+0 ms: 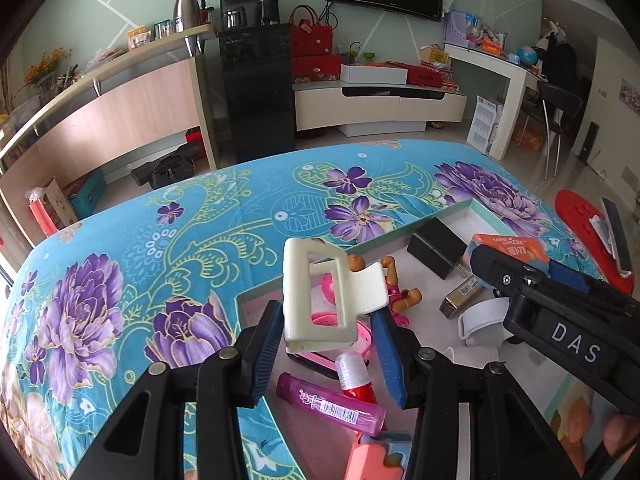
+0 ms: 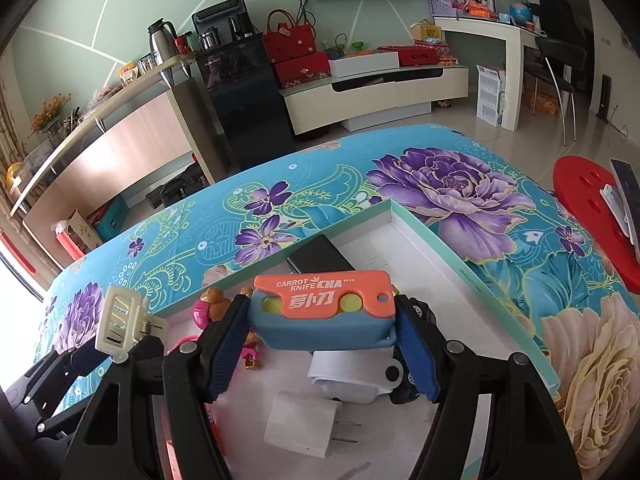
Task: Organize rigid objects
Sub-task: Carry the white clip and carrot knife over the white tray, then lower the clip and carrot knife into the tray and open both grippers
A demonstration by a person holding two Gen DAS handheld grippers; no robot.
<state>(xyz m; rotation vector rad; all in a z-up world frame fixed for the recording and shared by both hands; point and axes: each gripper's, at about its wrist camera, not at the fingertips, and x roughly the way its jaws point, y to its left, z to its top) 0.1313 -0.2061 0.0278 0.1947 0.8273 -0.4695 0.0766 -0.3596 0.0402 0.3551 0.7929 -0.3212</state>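
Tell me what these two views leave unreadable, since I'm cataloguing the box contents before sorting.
- Pink figure, left wrist view: mostly hidden behind the cream hair clip held in the left gripper.
- Dark item, right wrist view: covered by the right gripper and its carrot knife.
- Peach piece, left wrist view: cut by the bottom edge.

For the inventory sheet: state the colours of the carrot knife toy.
The carrot knife toy is orange on top, blue below, with yellow-green dots; clearest in the right wrist view.
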